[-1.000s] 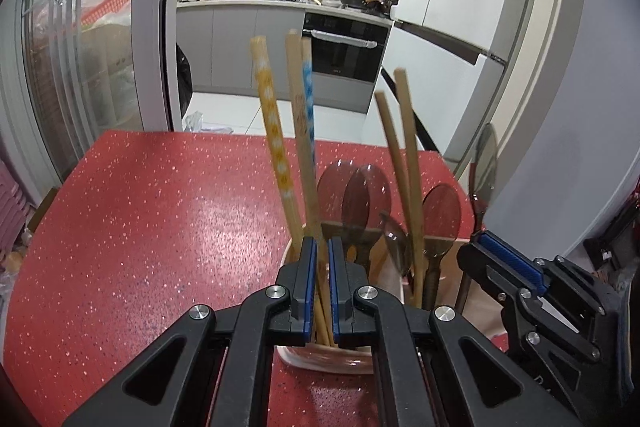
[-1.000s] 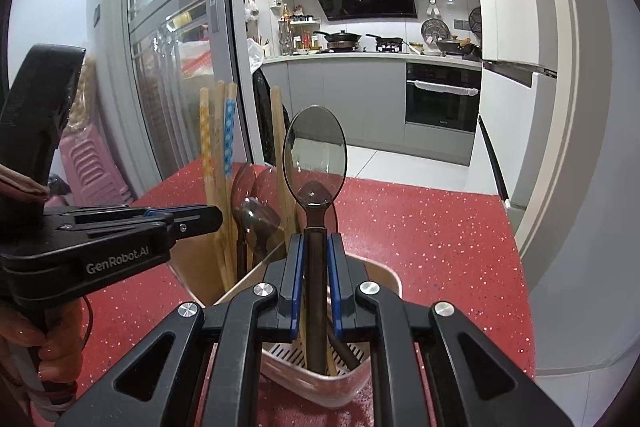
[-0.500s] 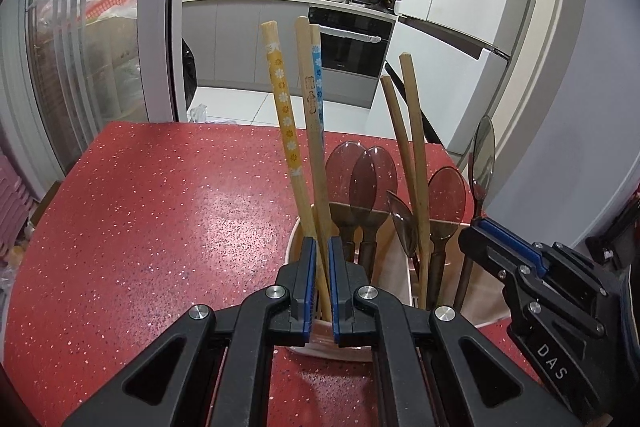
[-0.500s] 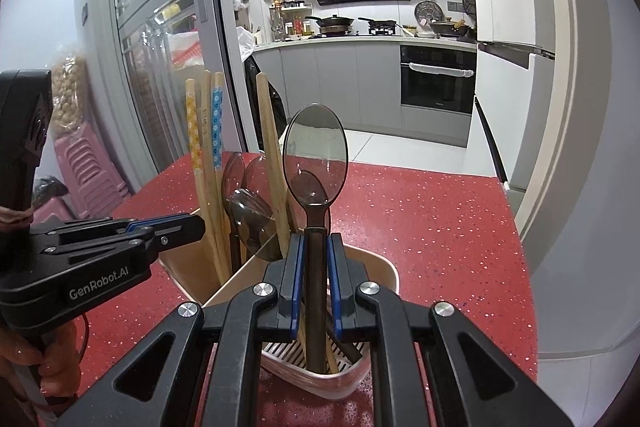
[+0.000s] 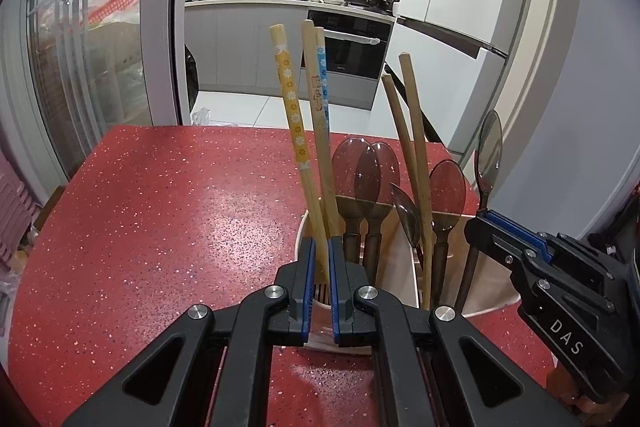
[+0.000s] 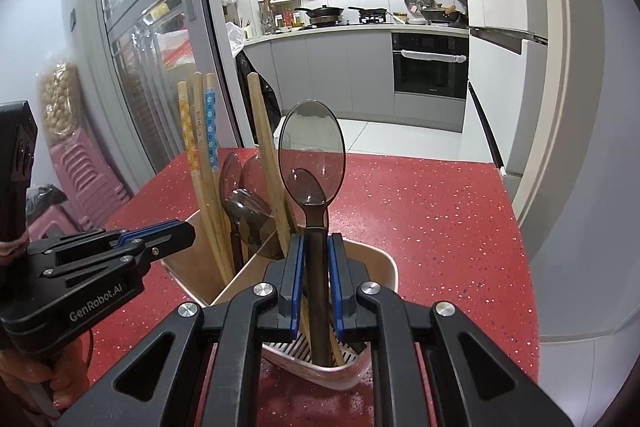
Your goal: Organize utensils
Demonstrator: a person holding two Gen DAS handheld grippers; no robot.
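left tool clamps chopstick | right tool pinches spoon | risk: both stand in holder; yanking tips it on desk

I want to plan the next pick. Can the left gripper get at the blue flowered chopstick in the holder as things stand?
Probably not at once. The left gripper is shut on a plain wooden chopstick, so its jaws are taken. The blue flowered chopstick stands right behind it in the utensil holder, so it is near once the jaws are freed.
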